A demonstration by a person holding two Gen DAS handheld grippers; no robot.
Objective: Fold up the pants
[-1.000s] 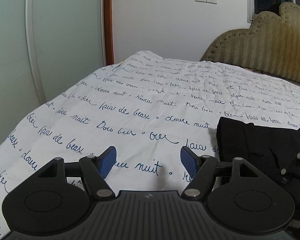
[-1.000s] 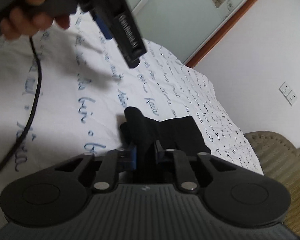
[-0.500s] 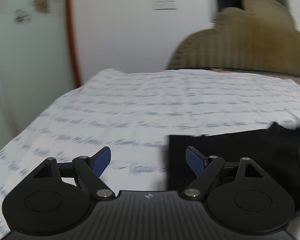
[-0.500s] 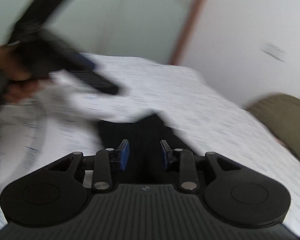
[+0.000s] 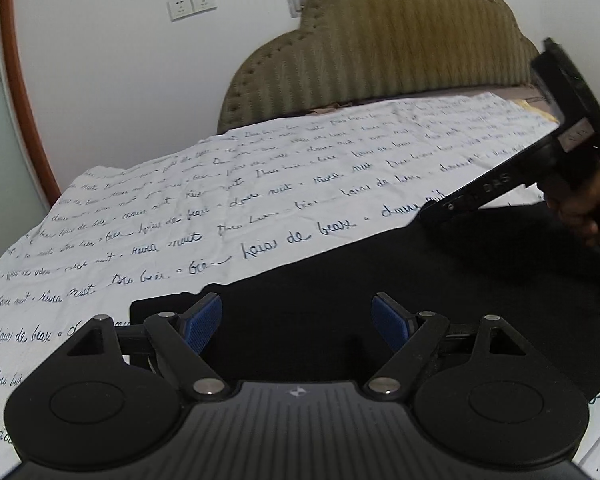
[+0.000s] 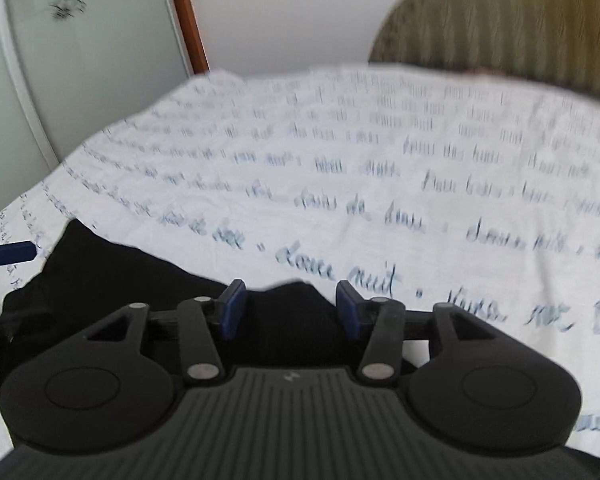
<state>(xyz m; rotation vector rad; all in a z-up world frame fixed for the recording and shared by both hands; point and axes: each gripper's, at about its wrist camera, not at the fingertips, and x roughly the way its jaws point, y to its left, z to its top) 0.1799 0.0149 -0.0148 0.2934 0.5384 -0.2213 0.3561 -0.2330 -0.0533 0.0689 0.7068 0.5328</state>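
Since the frame a second earlier, both claws have swung across the bed toward the headboard side, and the right claw (image 6: 290,306), then pinched onto a raised bunch of black cloth, has let that bunch go. Its jaws are opening, at a narrow gap, with black cloth showing beyond them and nothing pressed between the blue pads (image 6: 233,309). The left claw (image 5: 297,326) stands wide, its pads clear of the cloth that lies under and beyond them.

The pants (image 5: 440,280) are black and lie flat on the bed as a broad dark slab with a straight far edge running diagonally; folds and details are lost in the darkness. They rest on the near part of the bed, close to both claws.

The bed wears a white sheet (image 5: 260,184) printed with lines of blue cursive script. Behind it rises a tan, ribbed, scalloped headboard (image 5: 384,44), a white wall with two sockets (image 5: 192,3) and a reddish-brown door frame (image 5: 24,92).

The left wrist view alone shows the other claw's body from the side, gripped by a hand (image 5: 584,204), over the far end of the pants. The right wrist view, blurred, alone shows a pale green panel with flower motifs (image 6: 80,40) and a blue pad tip at its left edge.
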